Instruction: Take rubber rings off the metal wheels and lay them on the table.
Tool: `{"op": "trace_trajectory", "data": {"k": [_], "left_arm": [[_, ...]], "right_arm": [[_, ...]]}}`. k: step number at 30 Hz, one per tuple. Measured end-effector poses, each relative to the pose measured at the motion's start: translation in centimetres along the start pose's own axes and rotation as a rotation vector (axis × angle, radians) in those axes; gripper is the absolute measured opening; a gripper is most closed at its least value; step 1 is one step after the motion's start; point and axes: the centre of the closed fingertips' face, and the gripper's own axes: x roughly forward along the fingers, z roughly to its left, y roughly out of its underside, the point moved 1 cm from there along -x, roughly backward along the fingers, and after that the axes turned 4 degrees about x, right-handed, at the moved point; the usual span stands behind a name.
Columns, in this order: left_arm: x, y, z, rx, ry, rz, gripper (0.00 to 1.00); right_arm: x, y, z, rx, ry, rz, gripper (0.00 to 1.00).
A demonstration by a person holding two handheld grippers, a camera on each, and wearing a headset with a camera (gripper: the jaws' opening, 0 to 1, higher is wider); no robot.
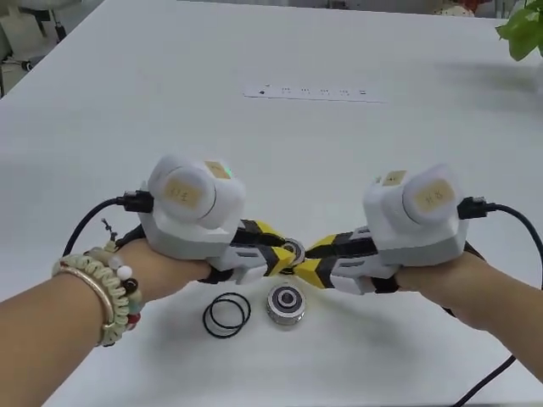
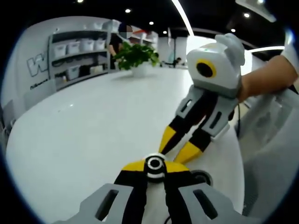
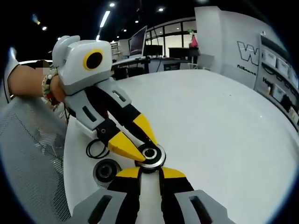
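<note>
A small metal wheel [image 1: 294, 250] [image 3: 152, 157] with a dark rubber ring on its rim hangs just above the white table [image 1: 280, 161]. My left gripper [image 1: 287, 254] [image 2: 154, 173] is shut on this wheel [image 2: 155, 165]. My right gripper [image 1: 307, 259] [image 3: 150, 171] meets it from the other side, its yellow tips drawn in on the wheel's rim. A second metal wheel [image 1: 286, 303] [image 3: 106, 171] lies on the table below them. Two loose black rubber rings [image 1: 226, 314] [image 3: 96, 149] lie overlapping to its left.
A white power strip [image 1: 312, 91] lies far back on the table. A potted plant [image 1: 526, 30] [image 2: 136, 56] stands at the far right corner. Black cables [image 1: 85, 225] trail from both grippers. Shelves [image 2: 74, 51] line the wall.
</note>
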Motion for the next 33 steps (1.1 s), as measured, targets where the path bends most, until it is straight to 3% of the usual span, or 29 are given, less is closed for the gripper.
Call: {"op": "trace_trajectory", "data": {"k": [5, 8, 16, 23, 27, 33], "left_arm": [[0.0, 0.0, -0.1, -0.004, -0.004, 0.0, 0.14], [-0.1, 0.0, -0.2, -0.009, -0.004, 0.0, 0.14], [-0.2, 0.1, -0.3, -0.01, 0.001, 0.002, 0.14], [-0.3, 0.2, -0.2, -0.005, -0.004, 0.004, 0.14], [-0.3, 0.2, -0.3, 0.001, -0.005, 0.005, 0.14], [-0.3, 0.2, -0.3, 0.006, -0.007, 0.006, 0.14]], "right_arm": [[-0.1, 0.1, 0.0, -0.005, 0.0, 0.005, 0.1], [-0.2, 0.2, -0.3, -0.022, 0.012, 0.015, 0.03], [-0.2, 0.2, -0.4, -0.04, 0.033, 0.021, 0.01], [-0.4, 0.0, -0.9, 0.011, 0.076, 0.021, 0.0], [-0.5, 0.0, -1.2, 0.099, 0.08, 0.016, 0.0], [-1.0, -0.5, -1.4, 0.368, 0.032, -0.047, 0.0]]}}
